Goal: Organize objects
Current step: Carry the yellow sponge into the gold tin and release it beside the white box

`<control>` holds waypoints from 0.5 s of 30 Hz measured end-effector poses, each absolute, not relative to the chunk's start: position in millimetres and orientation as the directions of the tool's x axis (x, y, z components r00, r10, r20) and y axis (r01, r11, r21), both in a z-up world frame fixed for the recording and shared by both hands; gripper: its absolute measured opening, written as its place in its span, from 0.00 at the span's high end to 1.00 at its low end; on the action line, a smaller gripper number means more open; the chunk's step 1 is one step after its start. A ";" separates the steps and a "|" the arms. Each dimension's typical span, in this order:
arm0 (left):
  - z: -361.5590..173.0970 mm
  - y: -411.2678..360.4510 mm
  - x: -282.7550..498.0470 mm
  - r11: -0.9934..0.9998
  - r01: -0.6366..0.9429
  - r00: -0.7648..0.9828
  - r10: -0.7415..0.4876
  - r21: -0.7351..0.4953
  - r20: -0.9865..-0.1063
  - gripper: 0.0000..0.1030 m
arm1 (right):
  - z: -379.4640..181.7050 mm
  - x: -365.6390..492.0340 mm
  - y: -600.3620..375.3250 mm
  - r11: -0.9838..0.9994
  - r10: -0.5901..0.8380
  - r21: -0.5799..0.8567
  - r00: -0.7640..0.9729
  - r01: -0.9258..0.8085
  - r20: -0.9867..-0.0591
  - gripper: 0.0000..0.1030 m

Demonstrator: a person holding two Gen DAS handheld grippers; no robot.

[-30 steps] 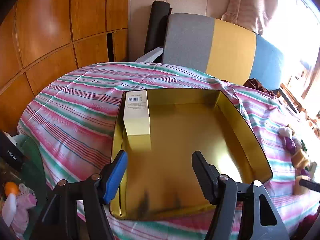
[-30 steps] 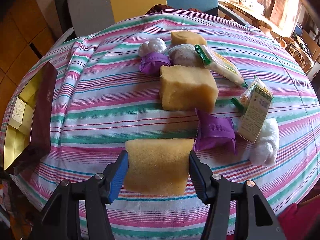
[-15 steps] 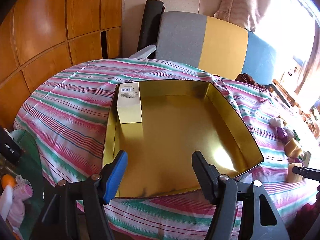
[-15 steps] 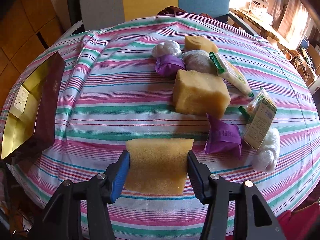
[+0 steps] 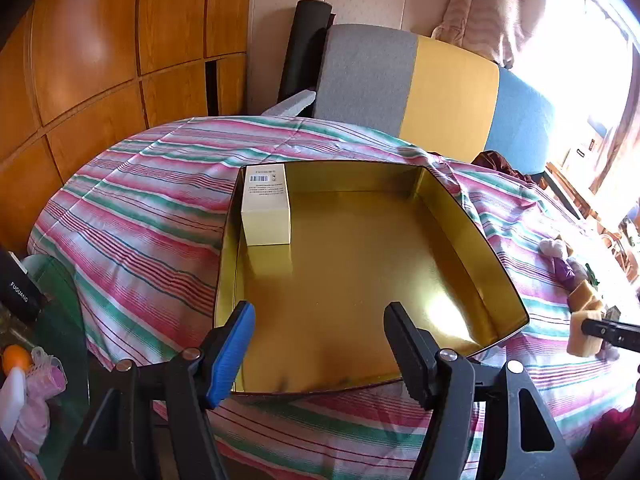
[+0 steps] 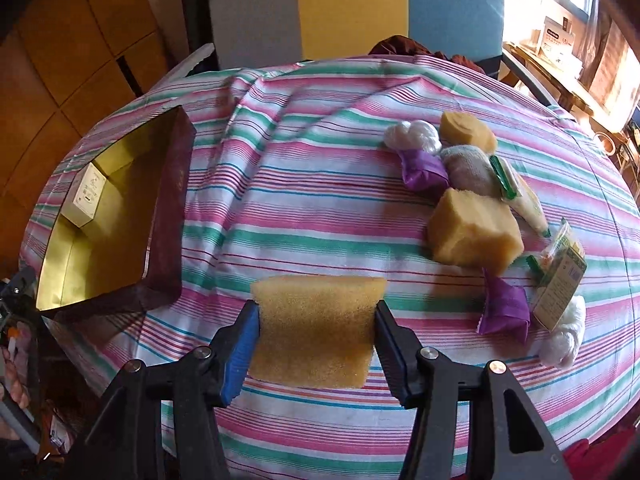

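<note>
Left wrist view: the left gripper (image 5: 318,350) hangs over the near edge of the shallow gold-lined square tin tray (image 5: 472,220), jaws about half open, nothing between them; compared with a second ago the tray sits a bit farther out in frame, otherwise no change. A cream rectangular carton with a barcode (image 5: 266,208) stands in the tray's far-left corner, the rest of the floor bare. Right wrist view: the tray now shows much larger at left, so the right gripper (image 6: 316,338) has swung toward it, carrying the yellow rectangular foam sponge block (image 6: 314,330) clear of the striped pink-green tablecloth (image 6: 304,200). Judged: transport under way, drop into the tray next. The sponge fills the gap, both pads pressing its sides, top edge sticking past the fingertips. The other pile (image 6: 486,208) lies well right.
</note>
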State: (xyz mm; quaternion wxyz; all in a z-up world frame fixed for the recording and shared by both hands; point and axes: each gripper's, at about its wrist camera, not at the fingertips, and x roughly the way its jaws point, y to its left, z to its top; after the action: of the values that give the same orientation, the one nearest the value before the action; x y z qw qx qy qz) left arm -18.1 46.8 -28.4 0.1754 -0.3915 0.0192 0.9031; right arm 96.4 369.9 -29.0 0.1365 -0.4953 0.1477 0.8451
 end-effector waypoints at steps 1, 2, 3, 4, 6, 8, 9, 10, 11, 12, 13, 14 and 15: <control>-28.8 46.1 -18.1 -0.938 -0.331 -0.631 0.302 -0.105 -0.715 0.34 | -24.9 91.8 364.2 -0.925 0.076 0.118 -0.482 -0.360 -0.873 0.46; -29.2 45.2 -18.3 -0.938 -0.329 -0.631 0.301 -0.105 -0.715 0.34 | -21.0 86.6 358.2 -0.932 0.066 0.123 -0.492 -0.341 -0.868 0.46; -29.5 44.5 -18.6 -0.939 -0.328 -0.630 0.300 -0.105 -0.716 0.34 | -17.7 81.1 352.0 -0.938 0.055 0.126 -0.500 -0.323 -0.864 0.46; -29.6 43.6 -19.2 -0.939 -0.327 -0.629 0.300 -0.106 -0.717 0.34 | -14.7 75.0 345.3 -0.944 0.046 0.128 -0.508 -0.303 -0.860 0.46; -30.3 41.6 -20.1 -0.940 -0.323 -0.628 0.299 -0.109 -0.719 0.34 | -9.8 63.4 331.4 -0.956 0.023 0.133 -0.519 -0.262 -0.854 0.46; -31.2 39.9 -20.8 -0.941 -0.320 -0.626 0.298 -0.111 -0.720 0.34 | -6.8 51.6 315.4 -0.966 -0.004 0.139 -0.527 -0.218 -0.850 0.46; -32.2 39.0 -21.0 -0.942 -0.317 -0.625 0.297 -0.113 -0.722 0.34 | -6.0 46.0 307.6 -0.971 -0.015 0.139 -0.529 -0.196 -0.849 0.46; -33.0 37.9 -21.6 -0.942 -0.314 -0.624 0.296 -0.114 -0.723 0.34 | -5.5 40.1 300.0 -0.975 -0.025 0.139 -0.531 -0.175 -0.847 0.46; -33.8 36.8 -22.3 -0.943 -0.312 -0.623 0.294 -0.115 -0.725 0.34 | -5.0 34.5 292.5 -0.978 -0.036 0.139 -0.533 -0.155 -0.845 0.46; -34.5 35.3 -22.8 -0.944 -0.308 -0.623 0.292 -0.116 -0.725 0.34 | -4.1 29.2 285.4 -0.981 -0.046 0.139 -0.535 -0.136 -0.844 0.46; -35.3 34.0 -22.9 -0.945 -0.306 -0.623 0.291 -0.116 -0.726 0.34 | -3.5 23.6 278.6 -0.983 -0.056 0.141 -0.536 -0.119 -0.842 0.46; -36.4 32.3 -23.6 -0.946 -0.302 -0.622 0.288 -0.117 -0.728 0.34 | -2.6 18.8 271.8 -0.985 -0.066 0.142 -0.538 -0.102 -0.841 0.46; -37.4 30.7 -24.3 -0.948 -0.297 -0.621 0.285 -0.117 -0.730 0.34 | -2.3 13.6 265.5 -0.986 -0.075 0.144 -0.539 -0.086 -0.839 0.46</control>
State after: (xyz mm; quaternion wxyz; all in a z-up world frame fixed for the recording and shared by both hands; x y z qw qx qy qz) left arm -24.3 30.7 -37.4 0.1618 -0.4039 0.0074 0.9003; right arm 13.6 265.5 -2.3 0.0031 -0.4799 0.0840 0.8733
